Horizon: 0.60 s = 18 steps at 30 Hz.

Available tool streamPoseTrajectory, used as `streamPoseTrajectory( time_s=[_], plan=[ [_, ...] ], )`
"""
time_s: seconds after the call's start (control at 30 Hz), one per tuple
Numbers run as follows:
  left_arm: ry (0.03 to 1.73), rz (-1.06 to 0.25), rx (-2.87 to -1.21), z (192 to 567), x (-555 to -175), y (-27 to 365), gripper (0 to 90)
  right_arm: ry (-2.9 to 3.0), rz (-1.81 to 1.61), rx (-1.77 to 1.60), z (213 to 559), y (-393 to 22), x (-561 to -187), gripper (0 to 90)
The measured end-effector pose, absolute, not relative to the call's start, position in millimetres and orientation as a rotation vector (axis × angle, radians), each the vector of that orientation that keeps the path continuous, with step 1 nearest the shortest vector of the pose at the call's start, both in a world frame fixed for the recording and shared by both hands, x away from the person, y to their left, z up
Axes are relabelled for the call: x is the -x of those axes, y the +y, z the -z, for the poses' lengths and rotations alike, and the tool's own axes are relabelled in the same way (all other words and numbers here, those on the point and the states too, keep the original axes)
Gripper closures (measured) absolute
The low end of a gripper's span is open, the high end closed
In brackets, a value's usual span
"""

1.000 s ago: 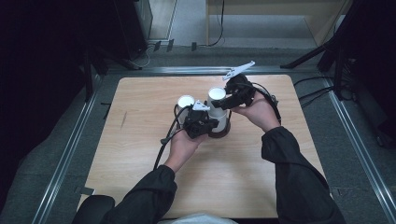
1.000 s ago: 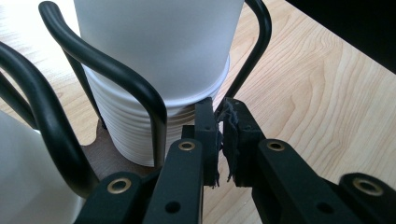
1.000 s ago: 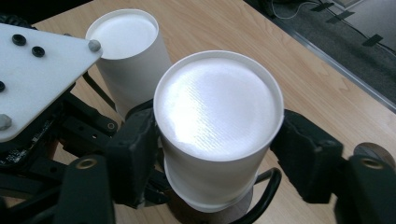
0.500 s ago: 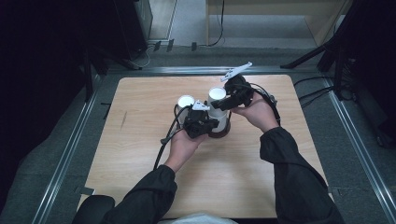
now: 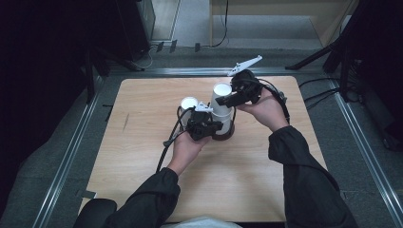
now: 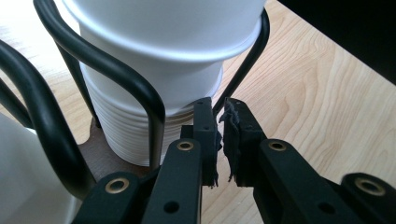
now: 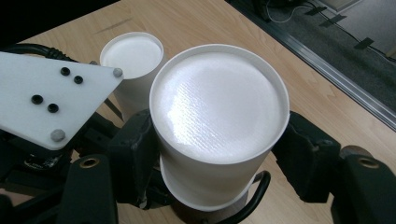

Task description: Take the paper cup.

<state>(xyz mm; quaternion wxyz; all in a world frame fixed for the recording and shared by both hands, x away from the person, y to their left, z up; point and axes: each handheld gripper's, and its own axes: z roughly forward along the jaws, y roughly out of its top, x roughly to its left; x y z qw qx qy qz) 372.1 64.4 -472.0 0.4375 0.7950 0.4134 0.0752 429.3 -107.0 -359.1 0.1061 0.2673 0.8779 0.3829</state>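
While I hold both tools at mid-table, entry as follows; item 1: top cup (image 7: 218, 126), white paper, upside down, sitting on a stack of white cups (image 6: 154, 126) inside a black wire holder (image 6: 109, 70) on a round brown base (image 5: 223, 135), centre of the wooden table (image 5: 142, 156); item 2: second white cup (image 5: 188, 105), also inverted, just beside the stack on its left in the high view; item 3: right gripper (image 7: 219, 163), pads either side of the top cup near its upper end, pinching it as far as I can judge (contact looks firm on both walls); item 4: left gripper (image 6: 220, 135), jaws pressed together, nipping what looks like a thin wire of the holder low down by the base, prob. to steady it.

Risks, my judgement: top cup may stick to the cup beneath, so lifting w/ the right could drag two up or tug the holder; if the left pinch slips off the thin wire, base may tip or slide; squeezing too hard would crumple the paper wall; the neighbouring cup sits near enough to the left tool's body to get knocked over.
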Motion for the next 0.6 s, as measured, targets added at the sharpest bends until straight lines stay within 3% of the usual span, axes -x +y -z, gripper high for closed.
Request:
streamPoseTrajectory(
  time_s=[0.6],
  plan=[
    [1.026, -0.174, -1.984, 473.2, -372.6, 63.3, 81.5, 2.560, -1.158, -0.730, 308.2, -115.4, -413.0, 33.9]
  ],
)
